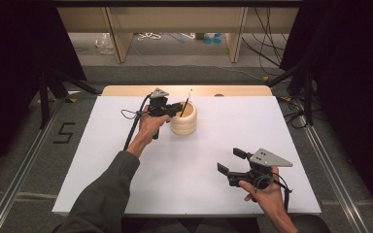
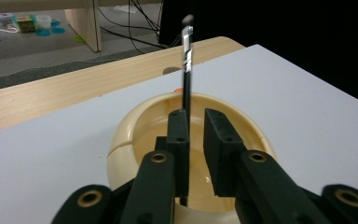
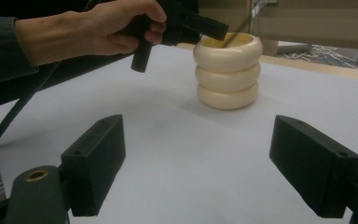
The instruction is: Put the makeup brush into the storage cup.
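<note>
A cream ribbed cup (image 1: 183, 121) stands at the far middle of the white table (image 1: 199, 160). A thin black stick (image 1: 186, 102) with a silver band near its top leans upright inside it. My left gripper (image 1: 178, 109) hovers over the cup's rim (image 2: 135, 116), jaws pointing into it. In the left gripper view the stick (image 2: 187, 70) rises along the inner face of one jaw, and a gap wider than the stick separates the two pads (image 2: 196, 122). My right gripper (image 1: 231, 161) rests near the front right, jaws wide apart (image 3: 199, 128) with nothing between them, facing the cup (image 3: 227, 74).
A wooden strip (image 1: 184, 90) edges the table's far side. Beyond it are wooden furniture legs (image 1: 119, 39), loose cables and small items on the floor. Metal rails (image 1: 24, 160) run along both sides. Black tripod legs (image 1: 48, 92) stand at the far left and right.
</note>
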A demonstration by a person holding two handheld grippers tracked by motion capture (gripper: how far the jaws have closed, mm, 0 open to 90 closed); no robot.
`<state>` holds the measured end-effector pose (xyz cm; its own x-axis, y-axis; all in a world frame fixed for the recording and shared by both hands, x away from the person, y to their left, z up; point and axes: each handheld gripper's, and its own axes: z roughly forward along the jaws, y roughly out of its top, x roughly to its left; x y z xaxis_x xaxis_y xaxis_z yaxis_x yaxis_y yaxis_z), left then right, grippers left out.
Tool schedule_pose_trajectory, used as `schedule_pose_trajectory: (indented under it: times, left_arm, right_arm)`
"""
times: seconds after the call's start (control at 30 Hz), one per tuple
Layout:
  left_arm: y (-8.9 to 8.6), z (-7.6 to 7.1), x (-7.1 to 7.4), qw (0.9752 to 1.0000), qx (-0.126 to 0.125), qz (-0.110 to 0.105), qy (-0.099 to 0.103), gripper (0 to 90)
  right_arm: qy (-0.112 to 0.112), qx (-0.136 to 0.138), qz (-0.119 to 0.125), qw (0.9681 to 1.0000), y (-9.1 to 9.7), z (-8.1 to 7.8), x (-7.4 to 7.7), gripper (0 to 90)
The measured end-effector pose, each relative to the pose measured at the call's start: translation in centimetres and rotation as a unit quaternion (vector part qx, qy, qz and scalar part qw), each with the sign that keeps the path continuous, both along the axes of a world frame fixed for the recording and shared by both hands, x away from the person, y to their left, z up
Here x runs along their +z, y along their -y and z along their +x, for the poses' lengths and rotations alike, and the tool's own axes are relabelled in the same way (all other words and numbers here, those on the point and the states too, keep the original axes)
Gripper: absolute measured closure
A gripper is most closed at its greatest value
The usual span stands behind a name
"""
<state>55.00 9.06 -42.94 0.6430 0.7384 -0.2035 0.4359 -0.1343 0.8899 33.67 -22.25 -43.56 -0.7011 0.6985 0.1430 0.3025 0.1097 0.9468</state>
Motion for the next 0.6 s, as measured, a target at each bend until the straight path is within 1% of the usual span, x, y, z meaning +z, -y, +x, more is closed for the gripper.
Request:
schedule_pose_trajectory:
  times: [0.07,0.13,0.17,0.3,0.33,0.37,0.43,0.47,0.53,0.57,0.6]
  left_arm:
    - [0.0,0.0,0.0,1.0000,0.000,0.008,0.002,79.3]
    - [0.0,-0.1,0.1,1.0000,0.004,0.003,0.000,77.6]
    - [-0.1,-0.1,0.2,0.9999,0.004,0.009,0.004,77.3]
    - [-0.2,-0.3,0.5,1.0000,0.006,0.002,0.003,74.1]
    - [-0.3,-0.3,0.6,1.0000,0.005,0.001,0.006,72.3]
    - [-0.3,-0.4,0.8,1.0000,0.003,-0.002,0.004,70.2]
    - [-0.4,-0.7,1.0,1.0000,-0.006,0.002,0.005,66.4]
    - [-0.4,-0.8,1.1,0.9999,-0.007,0.005,0.006,63.7]
    - [-0.5,-1.1,1.4,1.0000,-0.006,0.000,0.007,55.8]
    - [-0.6,-1.2,1.5,0.9999,-0.007,0.002,0.007,55.8]
    - [-0.6,-1.3,1.6,0.9999,-0.008,0.005,0.012,54.0]
  right_arm:
    - [0.001,0.001,0.000,1.0000,0.0,0.0,0.0,19.2]
    - [0.000,0.001,0.000,1.0000,0.0,0.0,0.0,19.2]
    - [0.000,0.001,-0.001,1.0000,0.0,0.0,0.0,19.2]
    - [0.000,0.001,-0.001,1.0000,0.0,0.0,0.0,19.2]
    - [0.000,0.001,-0.001,1.0000,0.0,0.0,0.0,19.2]
    - [0.000,0.001,-0.001,1.0000,0.0,0.0,0.0,19.2]
    - [0.000,0.001,0.000,1.0000,0.0,0.0,0.0,19.2]
    - [0.001,0.001,-0.001,1.0000,0.0,0.0,0.0,19.1]
    - [0.000,0.000,-0.001,1.0000,0.0,0.0,0.0,19.1]
    - [0.000,0.000,-0.001,1.0000,0.0,0.0,0.0,19.1]
    - [0.001,0.000,-0.001,1.0000,0.0,0.0,0.0,19.1]
